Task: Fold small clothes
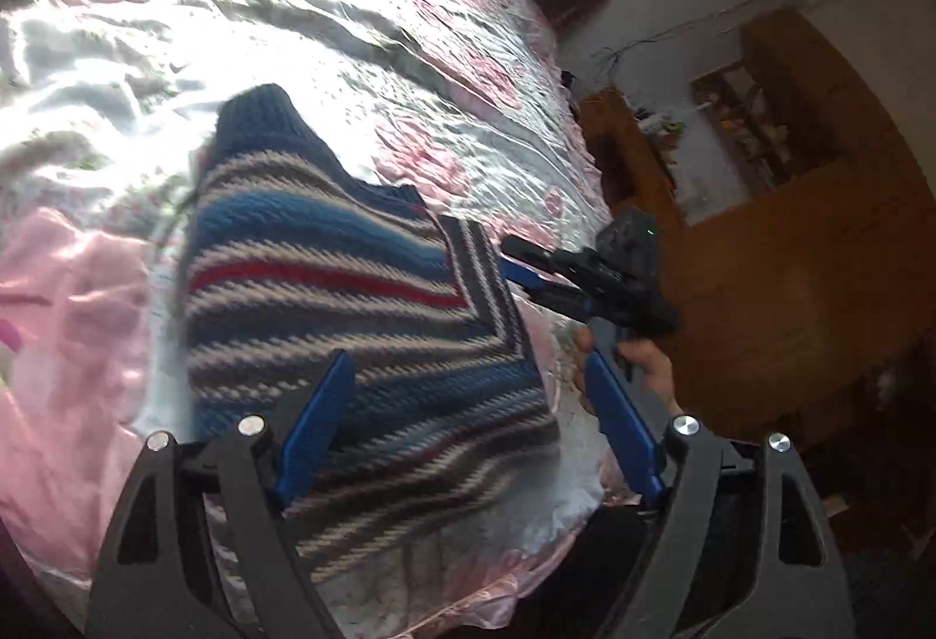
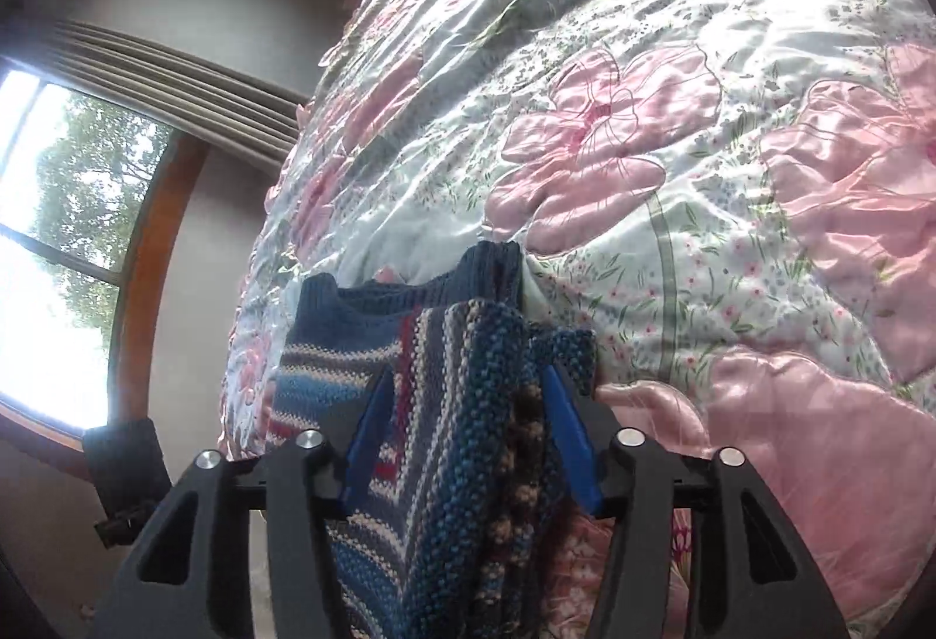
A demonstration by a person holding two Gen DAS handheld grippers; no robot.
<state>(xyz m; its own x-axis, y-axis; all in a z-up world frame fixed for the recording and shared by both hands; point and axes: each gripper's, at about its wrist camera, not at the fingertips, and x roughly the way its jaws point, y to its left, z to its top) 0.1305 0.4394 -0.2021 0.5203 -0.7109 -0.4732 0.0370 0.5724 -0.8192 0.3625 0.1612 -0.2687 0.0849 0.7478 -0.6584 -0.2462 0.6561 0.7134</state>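
Sweater point(image 1: 357, 311) first: it's a small striped knit, blue, grey, cream and a red band, lying on the pink floral quilt point(image 1: 362, 24) that covers the bed.

From the left wrist view, our left gripper point(image 1: 468, 434) has its blue fingers point(image 1: 316, 428) spread wide, and the lower part of the sweater sits right between them. We can't quite tell if the fingers are touching the knit or just hovering over it. Out past the right-hand finger, our right gripper point(image 1: 515, 264) comes in from the side at the sweater's edge, with a hand point(image 1: 637, 364) holding it. A wooden shelf unit point(image 1: 778, 206) stands further off on that side, beyond the bed.

Over to the right wrist view, our right gripper point(image 2: 468, 405) has a bunched-up fold of the sweater point(image 2: 444, 405) between its blue fingers point(image 2: 567, 434), which look to be pinching it, with the knit filling the gap. The dark blue ribbed collar point(image 2: 433, 288) sticks up just ahead of the fingertips. The quilt point(image 2: 673, 141) spreads out ahead and to the right of the fingers. Way off left of the fingers we've got a window point(image 2: 52, 253) with a wooden frame, and a pleated curtain point(image 2: 193, 77) above it.
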